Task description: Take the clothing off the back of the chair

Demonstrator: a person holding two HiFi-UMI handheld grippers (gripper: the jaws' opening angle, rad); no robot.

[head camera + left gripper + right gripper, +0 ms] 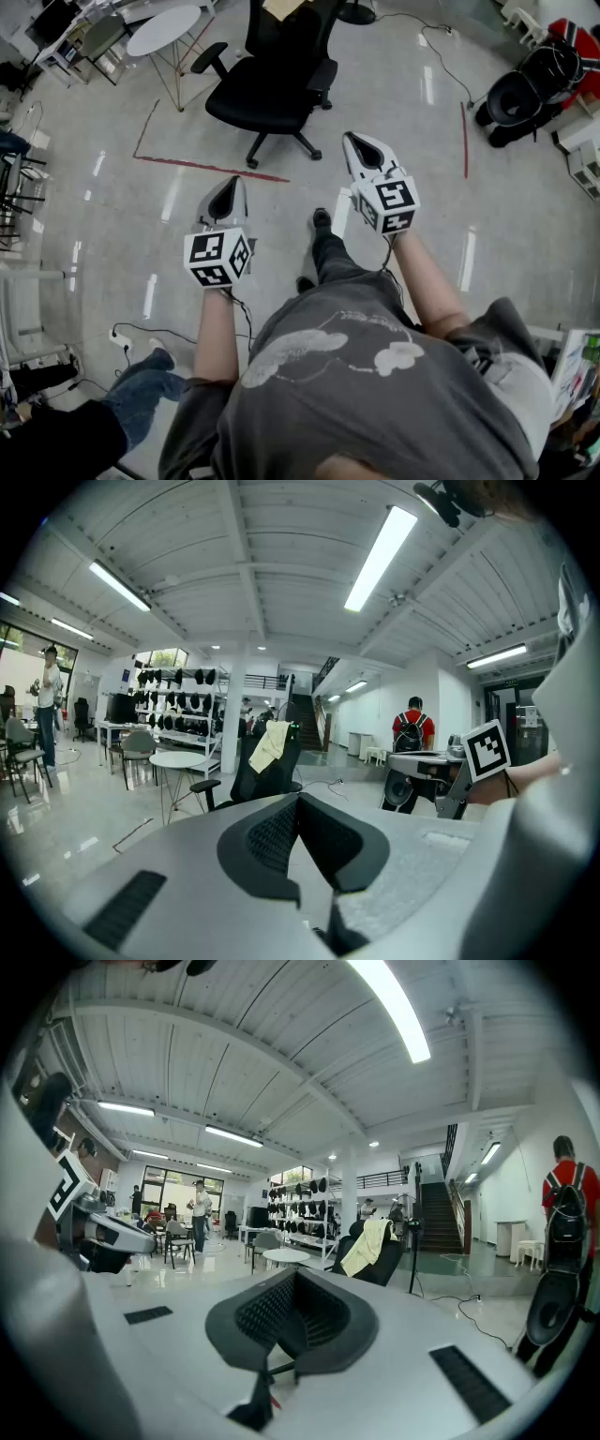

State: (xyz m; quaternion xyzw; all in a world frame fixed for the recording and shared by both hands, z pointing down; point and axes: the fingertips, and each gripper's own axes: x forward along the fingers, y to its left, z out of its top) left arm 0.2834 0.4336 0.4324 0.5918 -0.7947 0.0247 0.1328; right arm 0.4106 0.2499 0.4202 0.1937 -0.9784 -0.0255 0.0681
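The left gripper (228, 193) and right gripper (363, 150) are both closed and empty. Far ahead, pale yellow clothing (269, 745) drapes a black chair (272, 94).

I am looking over a large open-plan office or lab hall, where a wheeled office chair (272, 80), a round table (164, 30), stocked shelving (305, 1206), a staircase (433, 1211), ceiling strip lights (389, 1002) and red tape lines (211, 167) on a polished floor (94, 234) are showing.
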